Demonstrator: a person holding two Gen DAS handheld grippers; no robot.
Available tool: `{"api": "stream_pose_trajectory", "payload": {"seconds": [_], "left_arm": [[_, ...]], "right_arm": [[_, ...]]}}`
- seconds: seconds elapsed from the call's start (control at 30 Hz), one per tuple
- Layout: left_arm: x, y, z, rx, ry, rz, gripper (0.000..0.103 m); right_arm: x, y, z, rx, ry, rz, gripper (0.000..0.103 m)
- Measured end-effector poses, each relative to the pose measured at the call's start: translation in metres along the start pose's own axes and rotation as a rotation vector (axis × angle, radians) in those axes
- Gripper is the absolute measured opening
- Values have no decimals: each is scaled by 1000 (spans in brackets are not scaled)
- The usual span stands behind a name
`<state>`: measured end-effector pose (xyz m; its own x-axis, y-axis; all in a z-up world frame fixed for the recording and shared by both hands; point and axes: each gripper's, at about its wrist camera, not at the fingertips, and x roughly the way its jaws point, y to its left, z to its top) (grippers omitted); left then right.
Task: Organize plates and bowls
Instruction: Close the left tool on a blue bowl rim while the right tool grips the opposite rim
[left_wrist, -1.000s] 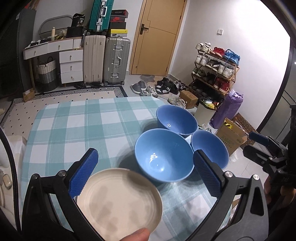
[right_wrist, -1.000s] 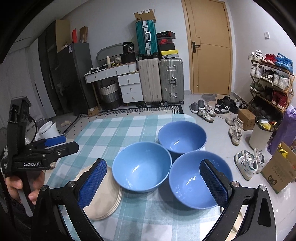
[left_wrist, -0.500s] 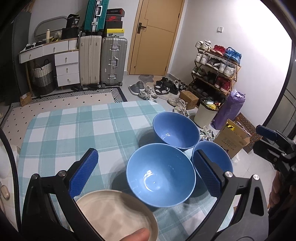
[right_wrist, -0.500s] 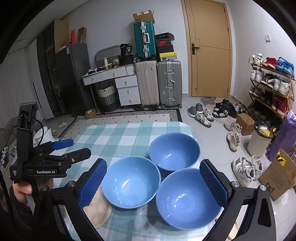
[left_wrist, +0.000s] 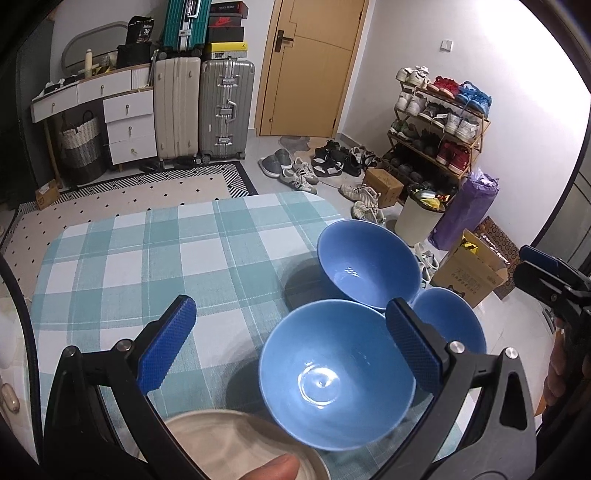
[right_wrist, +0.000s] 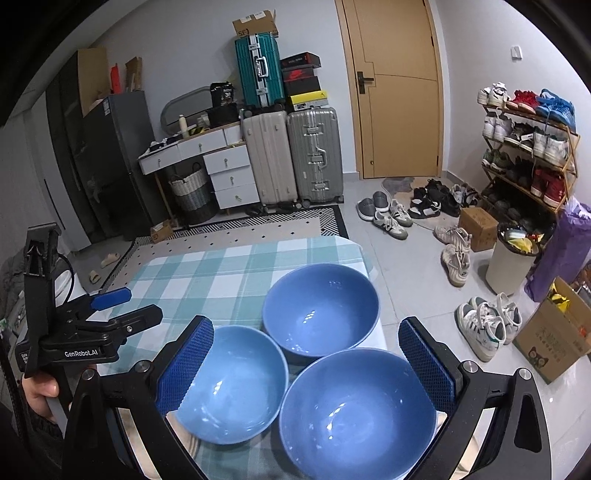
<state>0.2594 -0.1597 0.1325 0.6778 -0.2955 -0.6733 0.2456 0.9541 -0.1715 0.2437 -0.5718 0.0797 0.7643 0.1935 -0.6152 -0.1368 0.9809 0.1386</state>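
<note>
While both claws stand wide open and empty above the checked tablecloth, the step in hand reads as approach, with no bowl or plate yet gripped. Left gripper: one blue bowl directly between its pads, a cream plate just below and nearer, a second bowl ahead to the right; right gripper: near bowl between its pads, a further bowl just ahead. Next move, by judgement: close on one rim, lift, and nest it in a neighbouring bowl.
</note>
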Motion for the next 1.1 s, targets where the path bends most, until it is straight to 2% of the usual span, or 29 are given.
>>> {"api": "stream_pose_trajectory", "payload": {"seconds": [0.37,0.83,1.0,1.07,1.1], "left_arm": [[59,-8,17,27,46,-13,102],[136,-13,29,8,118,-8,102],[159,-15,30,18,141,-24,94],[166,-16,30,21,156,-28,85],[173,-17,30,25,170,-28,83]], "right_arm": [[43,-27,10,38,35,-24,102],[101,-64,4,102,128,-39,101],[123,-73,0,132,170,-31,91],[132,-76,-2,137,190,-28,87],[136,-76,-3,137,197,-30,84]]}}
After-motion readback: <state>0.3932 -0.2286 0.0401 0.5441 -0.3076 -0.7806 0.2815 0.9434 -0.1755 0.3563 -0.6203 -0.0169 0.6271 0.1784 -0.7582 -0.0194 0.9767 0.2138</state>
